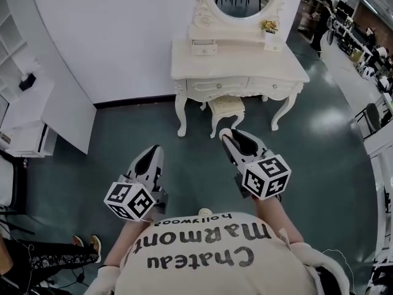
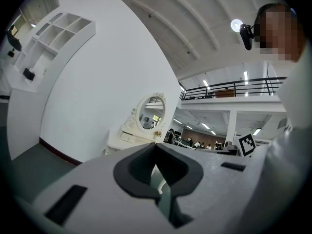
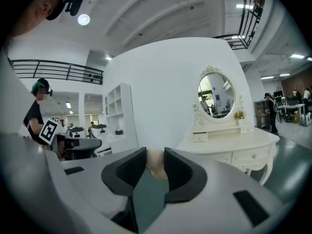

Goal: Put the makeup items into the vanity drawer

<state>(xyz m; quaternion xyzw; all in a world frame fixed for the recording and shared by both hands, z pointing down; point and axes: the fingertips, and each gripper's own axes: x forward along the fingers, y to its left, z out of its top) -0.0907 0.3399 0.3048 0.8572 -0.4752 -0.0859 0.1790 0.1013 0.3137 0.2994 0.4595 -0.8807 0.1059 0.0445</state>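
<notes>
White vanity, one; I count left gripper closed, empty, right gripper clamping one pale item (shirt reads "Chateau Marmont").

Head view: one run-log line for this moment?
vanity ahead, not reached | left gripper jaws together, empty | right gripper jaws on cream item

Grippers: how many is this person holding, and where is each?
2. The left gripper, at lower left in the head view, is shut and empty. The right gripper, at the right, is closed on a small pale beige item. No others show.
</notes>
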